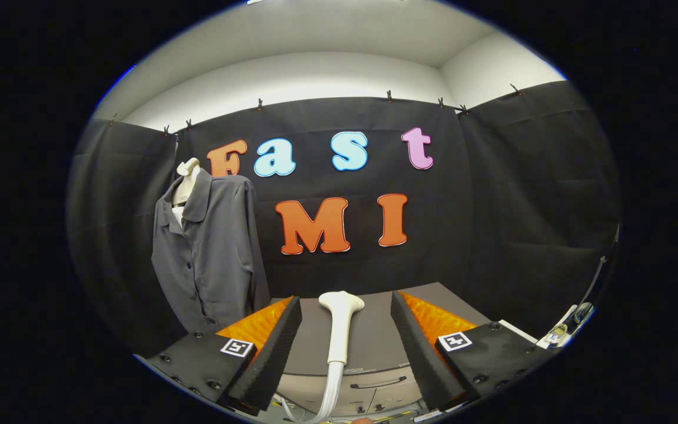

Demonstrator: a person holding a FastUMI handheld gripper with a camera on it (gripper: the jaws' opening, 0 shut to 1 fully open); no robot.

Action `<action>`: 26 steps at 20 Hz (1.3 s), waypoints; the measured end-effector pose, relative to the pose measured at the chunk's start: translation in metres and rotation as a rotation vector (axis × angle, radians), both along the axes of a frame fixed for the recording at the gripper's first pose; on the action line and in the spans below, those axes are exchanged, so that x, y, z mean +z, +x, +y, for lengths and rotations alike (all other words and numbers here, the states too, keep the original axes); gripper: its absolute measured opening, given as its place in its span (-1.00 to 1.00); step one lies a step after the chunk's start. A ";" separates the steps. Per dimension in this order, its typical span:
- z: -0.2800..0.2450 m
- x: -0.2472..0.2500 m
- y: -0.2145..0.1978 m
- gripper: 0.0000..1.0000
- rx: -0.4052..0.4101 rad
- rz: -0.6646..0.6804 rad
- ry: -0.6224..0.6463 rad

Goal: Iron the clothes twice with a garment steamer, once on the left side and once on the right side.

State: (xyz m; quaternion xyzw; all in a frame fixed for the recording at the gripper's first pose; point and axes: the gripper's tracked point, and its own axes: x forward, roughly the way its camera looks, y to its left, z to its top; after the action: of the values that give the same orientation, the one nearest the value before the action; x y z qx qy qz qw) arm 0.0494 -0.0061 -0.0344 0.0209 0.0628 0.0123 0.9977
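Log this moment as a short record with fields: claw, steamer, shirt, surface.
claw: claw open, fingers wide apart, pressing on nothing
steamer: white steamer head lies between the fingers, touching neither, its wide end pointing away, its hose trailing back off the near edge
shirt: dark grey shirt hangs buttoned on a mannequin, beyond the fingers and off to one side
surface: grey cabinet top, drawer fronts below

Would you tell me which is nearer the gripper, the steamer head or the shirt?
The steamer head: it lies on the cabinet between the open gripper fingers, untouched. The shirt hangs on a mannequin, farther off beyond the left finger.
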 end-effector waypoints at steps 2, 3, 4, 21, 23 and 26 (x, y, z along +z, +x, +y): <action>0.004 -0.012 0.015 0.96 0.011 0.042 0.006; 0.006 -0.018 0.024 0.96 0.016 0.061 0.004; 0.007 -0.023 0.033 0.96 0.018 0.085 0.007; 0.026 -0.123 0.167 0.97 0.043 0.475 0.016; 0.021 -0.132 0.182 0.97 0.030 0.508 0.008; 0.022 -0.151 0.197 0.98 0.022 0.578 0.005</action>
State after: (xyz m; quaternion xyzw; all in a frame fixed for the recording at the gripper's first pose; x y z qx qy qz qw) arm 0.2464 0.0158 -0.1853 0.0253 0.3446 0.0170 0.9383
